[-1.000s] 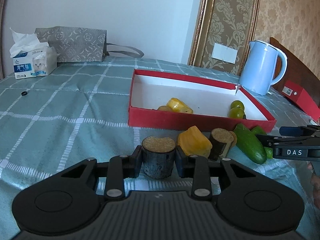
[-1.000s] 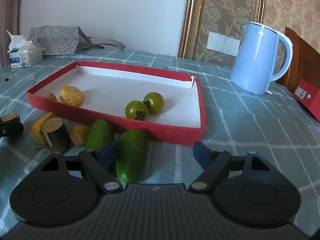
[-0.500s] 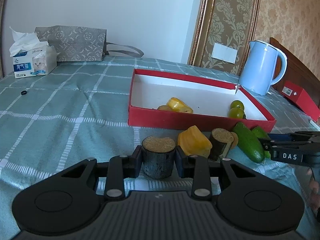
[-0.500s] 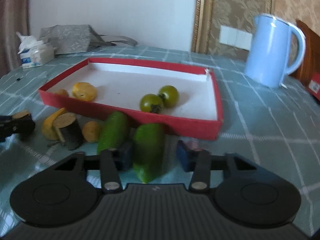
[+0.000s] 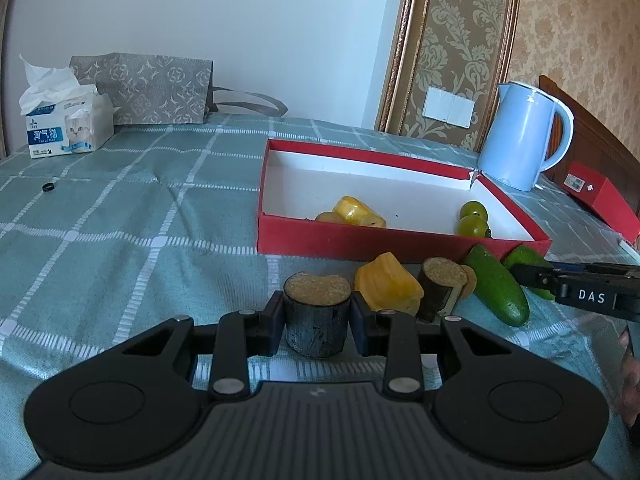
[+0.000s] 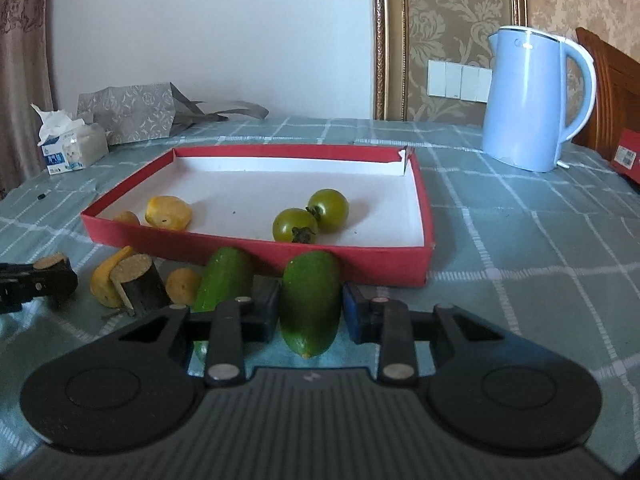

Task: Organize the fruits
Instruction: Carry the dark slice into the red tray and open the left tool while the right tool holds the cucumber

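My left gripper point(image 5: 317, 322) is shut on a short dark cane piece point(image 5: 317, 314) with a tan cut top, just in front of the red tray point(image 5: 360, 242). My right gripper point(image 6: 310, 312) is shut on a stubby green cucumber point(image 6: 309, 304) by the tray's front wall point(image 6: 360, 260). A second cucumber point(image 6: 224, 280) lies to its left, beside a small yellow piece point(image 6: 182, 285), another cane piece point(image 6: 138, 280) and a yellow fruit chunk point(image 5: 386, 286). Inside the tray lie two green tomatoes point(image 6: 310, 216) and yellow fruit point(image 6: 168, 213).
A light blue kettle point(image 6: 532, 100) stands at the back right, with a red box point(image 5: 600, 200) beyond it. A tissue pack point(image 5: 64, 128) and a grey paper bag point(image 5: 144, 88) sit at the far left. A small black ring point(image 5: 48, 187) lies on the checked cloth.
My right gripper has shifted right around the stubby cucumber and its jaws have closed on it. The left gripper keeps still, holding the cane piece.
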`<state>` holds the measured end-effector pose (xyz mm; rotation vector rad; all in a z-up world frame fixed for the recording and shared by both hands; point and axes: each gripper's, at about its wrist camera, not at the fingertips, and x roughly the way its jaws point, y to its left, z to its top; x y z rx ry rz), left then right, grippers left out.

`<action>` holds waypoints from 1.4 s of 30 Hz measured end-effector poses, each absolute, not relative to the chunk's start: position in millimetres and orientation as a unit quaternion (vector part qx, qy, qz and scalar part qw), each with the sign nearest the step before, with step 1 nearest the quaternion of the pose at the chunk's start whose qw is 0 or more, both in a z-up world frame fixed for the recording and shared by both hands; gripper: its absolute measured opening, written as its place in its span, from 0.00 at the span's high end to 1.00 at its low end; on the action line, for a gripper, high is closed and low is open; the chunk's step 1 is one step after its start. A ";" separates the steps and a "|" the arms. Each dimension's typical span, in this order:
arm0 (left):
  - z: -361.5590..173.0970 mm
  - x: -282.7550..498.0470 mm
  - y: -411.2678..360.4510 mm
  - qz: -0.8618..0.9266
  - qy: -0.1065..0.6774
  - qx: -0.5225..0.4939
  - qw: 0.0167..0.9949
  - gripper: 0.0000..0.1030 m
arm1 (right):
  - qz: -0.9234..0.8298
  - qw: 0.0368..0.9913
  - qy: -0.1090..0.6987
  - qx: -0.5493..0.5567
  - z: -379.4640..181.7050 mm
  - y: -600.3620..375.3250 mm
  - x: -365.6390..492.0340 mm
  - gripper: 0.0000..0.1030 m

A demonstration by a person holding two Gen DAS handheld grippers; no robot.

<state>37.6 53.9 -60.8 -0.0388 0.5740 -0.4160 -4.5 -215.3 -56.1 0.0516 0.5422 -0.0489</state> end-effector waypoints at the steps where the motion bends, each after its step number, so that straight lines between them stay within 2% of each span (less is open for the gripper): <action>1: -60.6 37.0 53.9 -0.203 0.280 -0.019 0.938 0.68 | -0.024 0.963 0.268 0.025 -56.1 -215.3 -4.9 0.70; 15: -33.1 40.1 35.6 -0.200 0.254 0.011 0.946 0.68 | -0.012 0.959 0.284 0.021 -61.4 -211.2 -4.0 0.70; 26: -10.9 108.3 -8.6 -0.209 0.251 0.029 0.945 0.68 | -0.014 0.958 0.286 0.014 -61.8 -208.3 -4.7 0.70; 39: -27.0 192.5 -39.7 -0.191 0.309 0.051 0.930 0.68 | -0.007 0.954 0.300 0.013 -63.8 -209.8 0.6 0.70; 41: -31.4 198.1 -40.7 -0.189 0.314 0.054 0.929 0.67 | -0.006 0.954 0.300 0.009 -64.0 -208.7 1.1 0.69; 42: -32.5 200.0 -40.6 -0.186 0.314 0.054 0.930 0.60 | -0.006 0.954 0.300 0.008 -64.2 -208.3 1.1 0.69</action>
